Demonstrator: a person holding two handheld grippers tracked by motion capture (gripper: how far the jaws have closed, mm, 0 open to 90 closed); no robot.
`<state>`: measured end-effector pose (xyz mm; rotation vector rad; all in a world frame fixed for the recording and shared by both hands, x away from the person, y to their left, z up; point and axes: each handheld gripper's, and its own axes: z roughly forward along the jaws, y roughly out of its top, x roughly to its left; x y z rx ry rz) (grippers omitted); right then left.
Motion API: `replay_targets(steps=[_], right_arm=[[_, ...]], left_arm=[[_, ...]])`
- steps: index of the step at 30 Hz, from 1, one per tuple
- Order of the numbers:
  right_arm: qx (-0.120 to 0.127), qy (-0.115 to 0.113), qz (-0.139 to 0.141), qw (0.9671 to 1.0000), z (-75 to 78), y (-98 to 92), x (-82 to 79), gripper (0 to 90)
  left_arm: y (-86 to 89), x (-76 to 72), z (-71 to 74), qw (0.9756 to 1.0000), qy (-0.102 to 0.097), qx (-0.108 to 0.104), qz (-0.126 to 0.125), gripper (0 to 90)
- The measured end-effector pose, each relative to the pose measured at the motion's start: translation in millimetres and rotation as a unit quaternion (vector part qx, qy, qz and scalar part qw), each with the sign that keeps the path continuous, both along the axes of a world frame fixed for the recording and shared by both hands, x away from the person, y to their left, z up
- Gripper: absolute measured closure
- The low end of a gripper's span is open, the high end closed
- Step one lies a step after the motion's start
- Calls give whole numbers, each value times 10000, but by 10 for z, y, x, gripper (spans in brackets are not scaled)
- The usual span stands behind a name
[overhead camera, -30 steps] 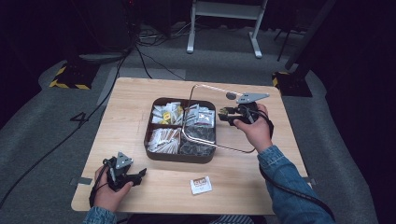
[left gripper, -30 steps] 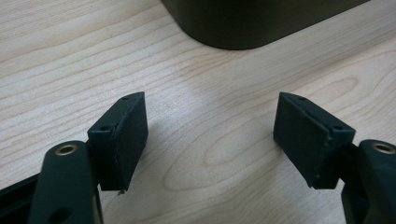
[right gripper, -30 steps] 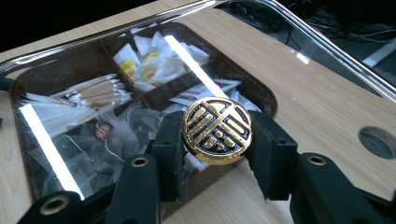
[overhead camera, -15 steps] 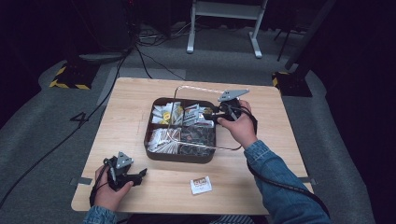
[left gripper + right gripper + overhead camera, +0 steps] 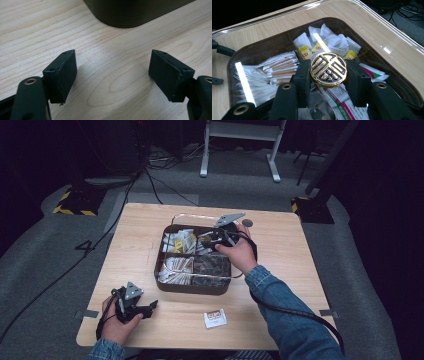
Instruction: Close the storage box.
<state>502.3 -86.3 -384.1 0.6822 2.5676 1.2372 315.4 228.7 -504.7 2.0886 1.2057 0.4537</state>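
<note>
**One clear lid, held by its knob over the compartment box**

Item 1, lid. Clear lid [image 5: 367, 25] w/ round gold knob [image 5: 328, 69]. The right gripper [image 5: 215, 238] has its jaws clamped on the knob, one pad per side. The lid hangs above the brown box [image 5: 192, 290], and its far edge appears to reach past the box's far wall.

Item 2, box. Four compartments holding tea bags [image 5: 322, 46], paper sticks [image 5: 279, 67] and assorted sachets. Some contents stand near rim height.

Item 3, left gripper [image 5: 112, 72]. Jaws are spread wide w/ nothing between them. It rests low on the table just beside the box's near-left corner.

Handling notes (judgement):
- Step in hand is prob. seating the lid on the box.
- Keep the lid level, since a one-knob grip lets it swing.
- Line the rounded corners up w/ the box corners before lowering.
- Lower slowly, as tall sachets could catch under the rim.
- Let go only once the rim sits all round.
- The left gripper is free to steady the box wall if it slides.

Surface: pale wood-grain table [image 5: 280, 320] w/ rounded corners. One loose packet [image 5: 215, 318] lies near the front edge, and a small dark disc [image 5: 247, 223] lies beyond the box.

Room: dim, w/ grey carpet [image 5: 45, 270], trailing cables [image 5: 150, 180], a white stand [image 5: 240, 135] at the back and a yellow-black striped block [image 5: 75, 205] off the far-left corner.
</note>
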Motion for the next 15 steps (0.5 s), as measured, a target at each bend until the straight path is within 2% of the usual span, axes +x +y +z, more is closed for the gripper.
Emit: replay_targets(steps=[8, 15], right_arm=[[15, 138, 10, 9999, -152, 202, 57, 590], [-87, 186, 7, 9998, -286, 315, 87, 590]], left_arm=[[0, 0, 0, 10000, 3, 8, -18, 228], [-2, 0, -1, 10000, -1, 5, -18, 228]])
